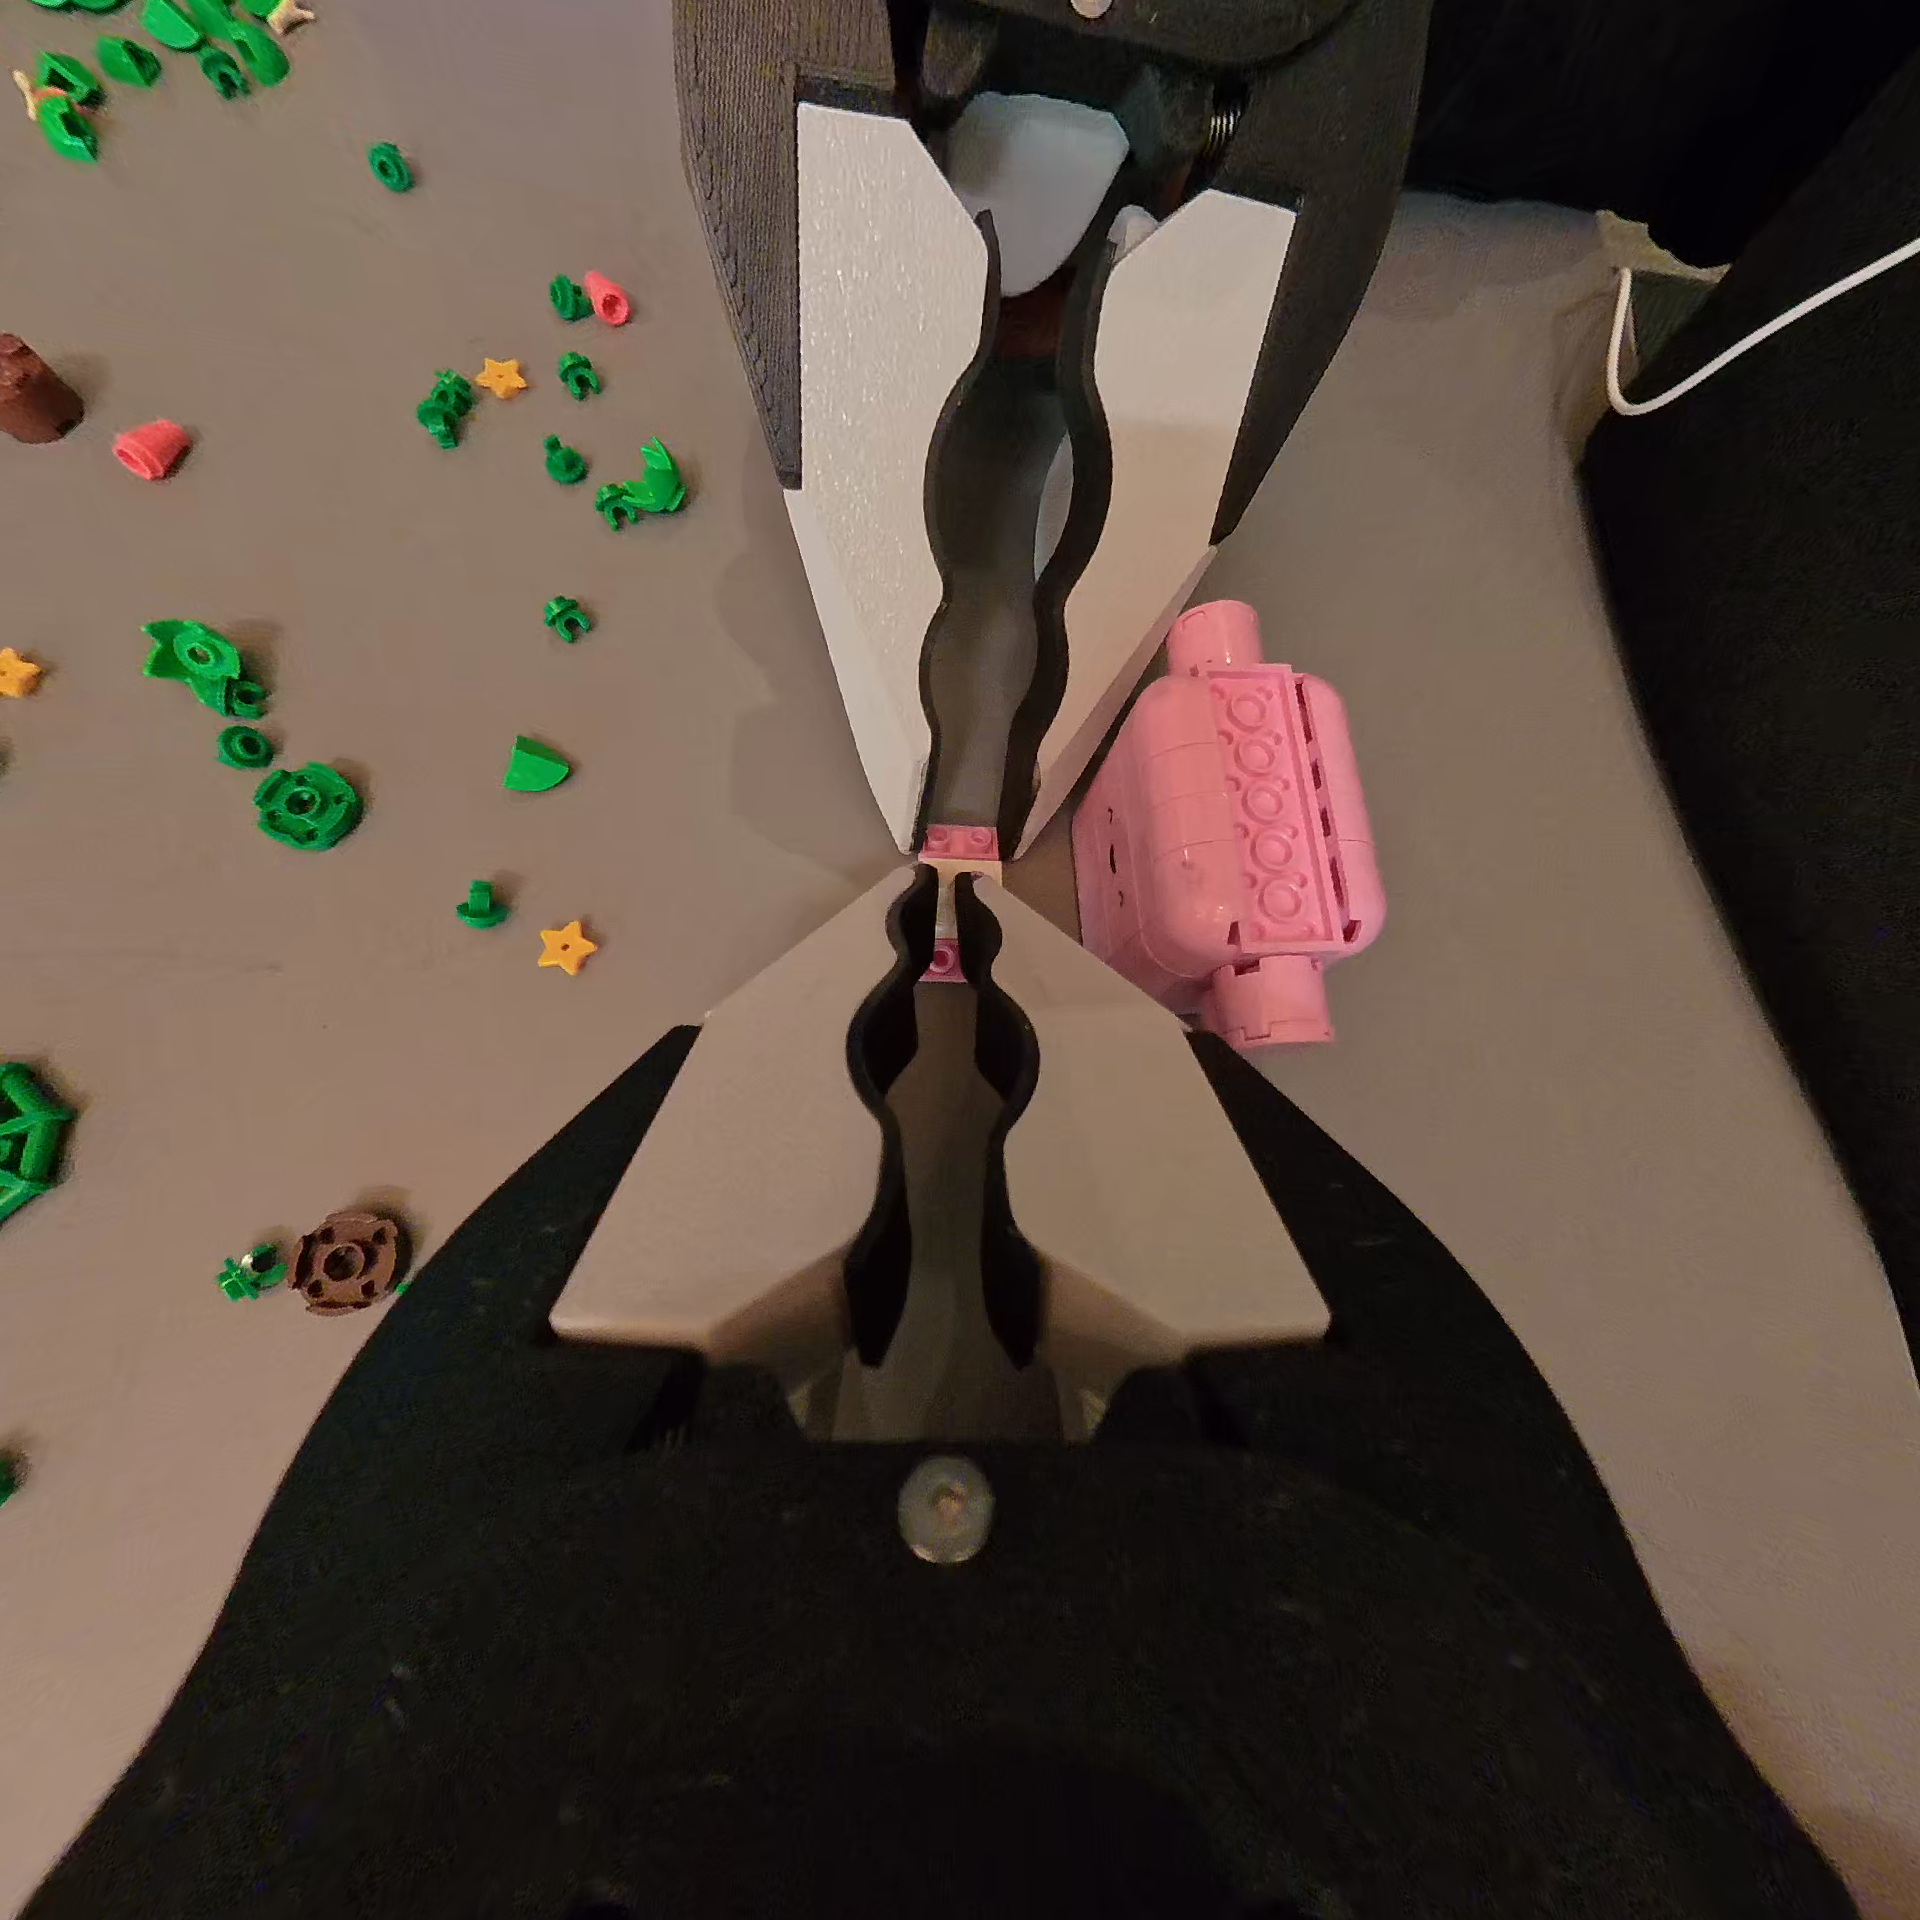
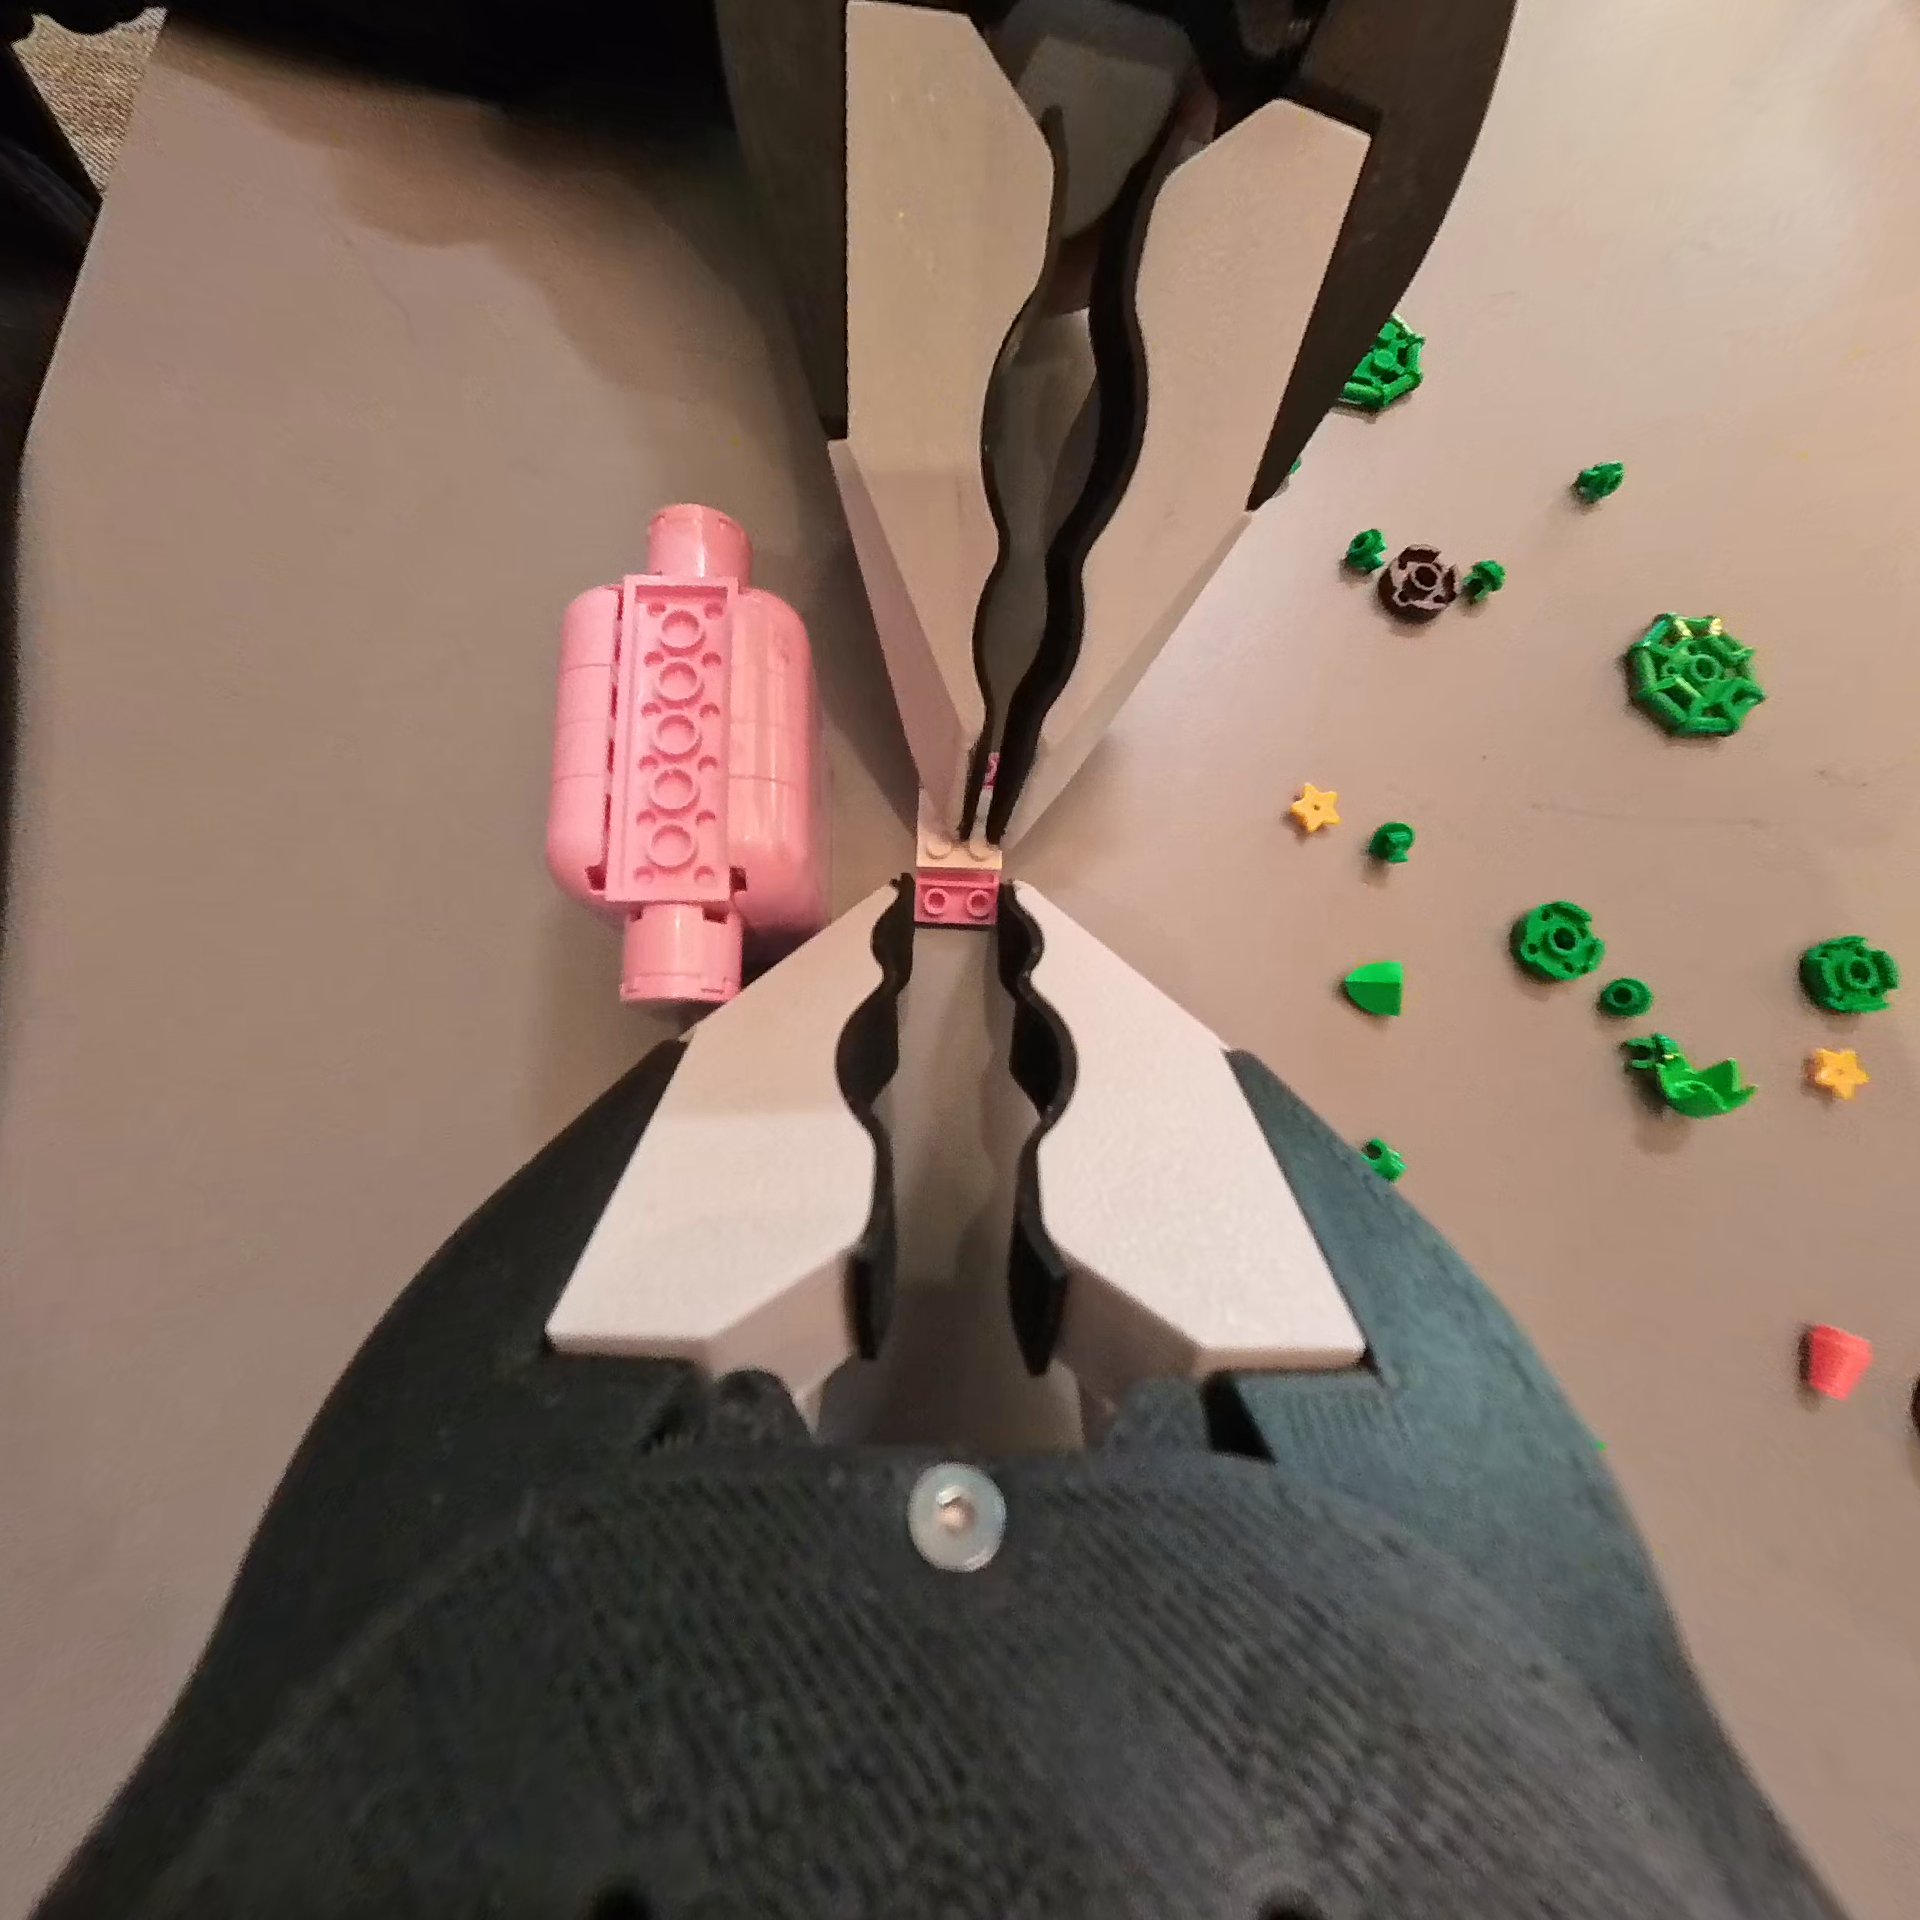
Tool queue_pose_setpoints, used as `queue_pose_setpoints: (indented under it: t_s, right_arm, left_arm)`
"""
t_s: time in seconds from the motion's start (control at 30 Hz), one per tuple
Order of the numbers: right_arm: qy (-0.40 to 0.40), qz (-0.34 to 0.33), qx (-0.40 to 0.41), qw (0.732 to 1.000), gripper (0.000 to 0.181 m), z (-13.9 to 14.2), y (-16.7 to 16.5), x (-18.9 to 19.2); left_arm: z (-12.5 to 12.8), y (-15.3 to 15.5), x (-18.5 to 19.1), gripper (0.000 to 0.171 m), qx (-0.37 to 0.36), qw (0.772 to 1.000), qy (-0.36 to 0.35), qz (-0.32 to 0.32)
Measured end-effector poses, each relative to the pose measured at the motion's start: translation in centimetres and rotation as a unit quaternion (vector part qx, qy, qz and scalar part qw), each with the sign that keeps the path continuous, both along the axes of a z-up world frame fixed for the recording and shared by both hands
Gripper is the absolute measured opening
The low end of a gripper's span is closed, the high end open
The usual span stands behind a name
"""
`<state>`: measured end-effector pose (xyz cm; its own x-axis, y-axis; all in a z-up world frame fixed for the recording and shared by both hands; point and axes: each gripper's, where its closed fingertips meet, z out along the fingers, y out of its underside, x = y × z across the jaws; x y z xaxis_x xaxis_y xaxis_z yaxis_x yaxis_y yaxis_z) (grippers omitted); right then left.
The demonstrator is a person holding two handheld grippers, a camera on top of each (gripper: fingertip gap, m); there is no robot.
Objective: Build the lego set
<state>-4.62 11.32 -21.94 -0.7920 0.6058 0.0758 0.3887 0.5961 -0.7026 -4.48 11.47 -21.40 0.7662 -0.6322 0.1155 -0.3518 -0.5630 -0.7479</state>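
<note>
Left gripper [image 1: 943,894]: matte white wedge fingers with wavy black pads, jaws pinched on a small white plate [image 1: 961,875].
Right gripper [image 2: 956,902]: same build, jaws pinched on a small pink plate [image 2: 957,900]; the two plates are held touching, tip to tip.
Pink body [image 2: 681,774]: glossy, rounded, studded strip on top, laid on the table just beside the tips.
Table [image 2: 312,468]: smooth grey, strewn with green pieces [image 2: 1694,675] and yellow stars [image 2: 1315,808].

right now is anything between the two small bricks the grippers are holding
Nothing visible. The right gripper is shut on the small pink brick, the left gripper on the small white brick, and the two bricks meet edge to edge. The big pink assembly lies on the table to one side.
</note>
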Motion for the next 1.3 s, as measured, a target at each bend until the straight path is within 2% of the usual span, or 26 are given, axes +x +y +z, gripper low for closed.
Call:
queue_pose_setpoints:
  t_s: [1.13, 1.3]
  right_arm:
    - [-0.038, -0.02, -0.032, 0.999, 0.014, -0.04, -0.13, 0.02]
    - [-0.054, -0.022, -0.042, 0.997, 0.023, 0.02, 0.75, 0.26]
  left_arm:
    - [-0.3, -0.04, -0.09, 0.0, -0.013, 0.998, 0.063, 0.018]
    - [-0.3, -0.02, -0.06, 0.0, -0.004, 0.997, 0.079, 0.018]
